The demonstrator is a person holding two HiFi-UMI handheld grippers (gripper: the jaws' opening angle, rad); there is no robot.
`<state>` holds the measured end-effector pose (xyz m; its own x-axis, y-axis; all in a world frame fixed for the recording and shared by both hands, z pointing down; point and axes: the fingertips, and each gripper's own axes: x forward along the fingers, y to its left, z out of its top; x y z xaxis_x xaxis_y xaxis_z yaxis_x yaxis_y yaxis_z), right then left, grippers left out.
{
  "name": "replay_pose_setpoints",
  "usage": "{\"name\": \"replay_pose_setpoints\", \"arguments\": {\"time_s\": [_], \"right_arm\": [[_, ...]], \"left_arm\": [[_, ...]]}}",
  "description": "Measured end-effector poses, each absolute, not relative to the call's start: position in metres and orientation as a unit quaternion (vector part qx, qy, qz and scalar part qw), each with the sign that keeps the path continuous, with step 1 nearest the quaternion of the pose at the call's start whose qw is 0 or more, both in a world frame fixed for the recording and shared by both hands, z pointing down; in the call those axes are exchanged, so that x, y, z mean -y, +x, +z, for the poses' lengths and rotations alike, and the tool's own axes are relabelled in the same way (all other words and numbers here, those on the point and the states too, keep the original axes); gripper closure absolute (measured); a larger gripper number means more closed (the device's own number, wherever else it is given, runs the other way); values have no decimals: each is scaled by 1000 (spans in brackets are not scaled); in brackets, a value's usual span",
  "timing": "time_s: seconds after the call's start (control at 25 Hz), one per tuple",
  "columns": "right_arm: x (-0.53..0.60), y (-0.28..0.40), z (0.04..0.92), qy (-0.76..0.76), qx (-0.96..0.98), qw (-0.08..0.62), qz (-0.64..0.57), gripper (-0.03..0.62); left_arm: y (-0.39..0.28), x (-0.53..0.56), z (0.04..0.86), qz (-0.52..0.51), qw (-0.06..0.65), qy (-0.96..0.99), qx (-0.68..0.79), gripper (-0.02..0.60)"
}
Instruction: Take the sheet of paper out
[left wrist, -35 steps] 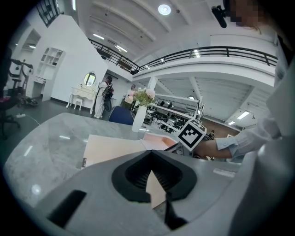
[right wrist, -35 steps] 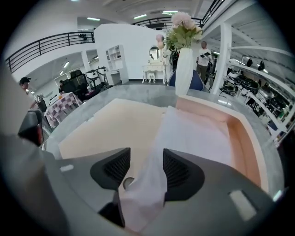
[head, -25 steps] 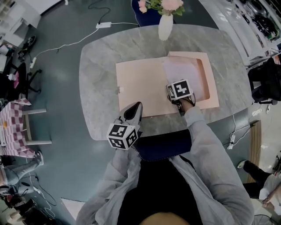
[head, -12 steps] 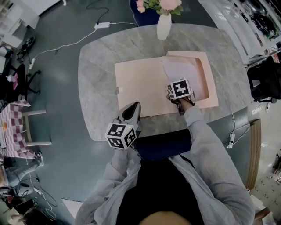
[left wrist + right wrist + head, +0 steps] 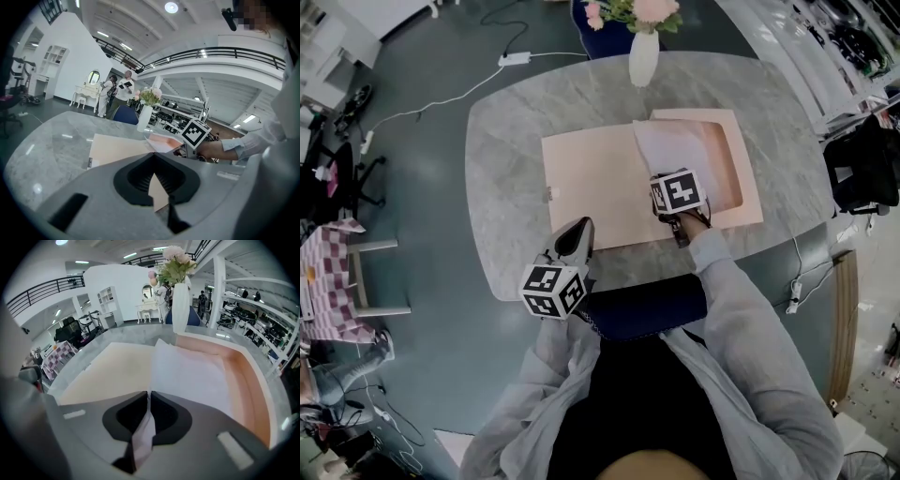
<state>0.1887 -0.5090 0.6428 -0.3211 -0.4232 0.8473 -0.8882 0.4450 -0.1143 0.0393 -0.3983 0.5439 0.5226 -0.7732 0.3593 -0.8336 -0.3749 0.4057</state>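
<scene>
Right hand-held gripper (image 5: 149, 395); sheet (image 5: 187, 371) lengthwise away

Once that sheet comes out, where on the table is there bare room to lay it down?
Bare marble: the table's left end, between folder and rim; another patch right of the folder. Crowded: the vase at the far edge, left claw and right claw along the near edge.
</scene>
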Motion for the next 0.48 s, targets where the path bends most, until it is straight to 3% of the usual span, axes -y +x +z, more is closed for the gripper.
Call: {"name": "replay_pose_setpoints", "arguments": {"time_s": [0.48], "right_arm": [[496, 163, 617, 417, 786, 339, 306, 559]], "left_arm": [[32, 385, 532, 53, 263, 827, 493, 584]]}}
